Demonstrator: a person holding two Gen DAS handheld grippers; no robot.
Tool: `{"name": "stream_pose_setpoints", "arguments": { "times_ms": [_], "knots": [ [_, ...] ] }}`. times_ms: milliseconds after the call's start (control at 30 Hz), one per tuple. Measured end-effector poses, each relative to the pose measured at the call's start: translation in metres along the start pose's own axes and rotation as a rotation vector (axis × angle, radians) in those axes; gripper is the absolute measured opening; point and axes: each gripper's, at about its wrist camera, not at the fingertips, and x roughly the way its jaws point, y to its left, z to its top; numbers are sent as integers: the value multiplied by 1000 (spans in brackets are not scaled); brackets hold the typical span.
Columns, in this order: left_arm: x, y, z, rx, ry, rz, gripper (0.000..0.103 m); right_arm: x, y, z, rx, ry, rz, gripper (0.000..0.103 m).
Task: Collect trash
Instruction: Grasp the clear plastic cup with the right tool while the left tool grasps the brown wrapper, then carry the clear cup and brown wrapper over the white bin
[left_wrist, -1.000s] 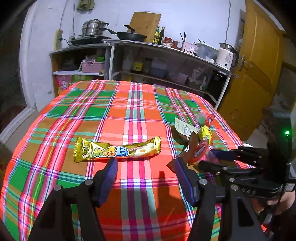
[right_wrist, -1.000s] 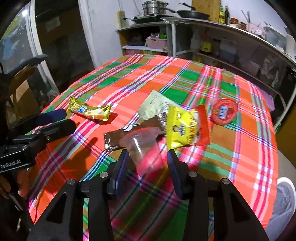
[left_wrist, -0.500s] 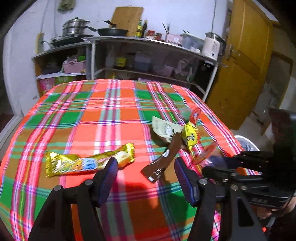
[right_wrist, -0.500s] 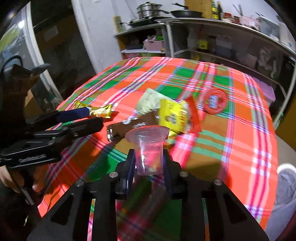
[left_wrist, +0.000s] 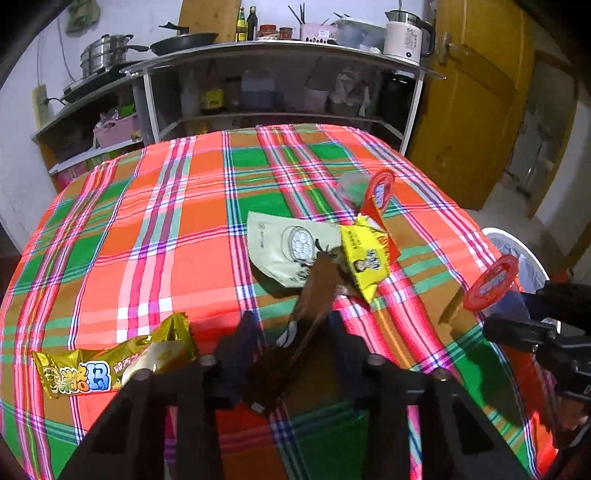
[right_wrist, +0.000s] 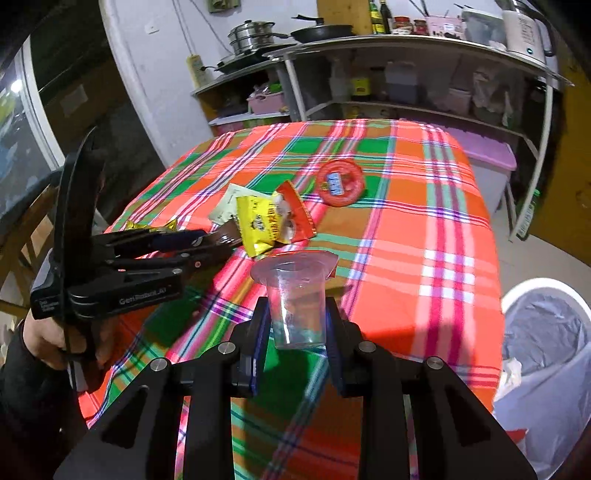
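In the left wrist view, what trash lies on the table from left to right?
Gold wrapper → brown wrapper, with the left gripper closing on it → yellow packet → lidded cup held by the right gripper.

Between the right jaws sits a clear plastic cup (right_wrist: 297, 306) with a red foil lid (peeled back). Between the left jaws lies a brown wrapper (left_wrist: 314, 291); beyond them, a yellow packet (left_wrist: 364, 260) and pale green pouch (left_wrist: 284, 247). The table (left_wrist: 177, 229) wears orange, green and pink plaid.
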Motion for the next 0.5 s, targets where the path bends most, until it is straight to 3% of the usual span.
{"name": "stream_pose_setpoints", "arguments": {
  "times_ms": [67,133,200,500],
  "knots": [
    [-3,-3,-1,1,-8,20,30,-7,-3,-3,11,-13,-15,29],
    [-10,-5,-4,-21,-25,19,14,-16,-6,-7,21,-33,-33,29],
    [-19,-7,-8,-49,-41,1,10,-30,-9,-12,35,-57,-55,29],
    [-62,-51,-33,-67,-120,-57,9,-81,-19,-41,85,-122,-105,29]
  ]
}}
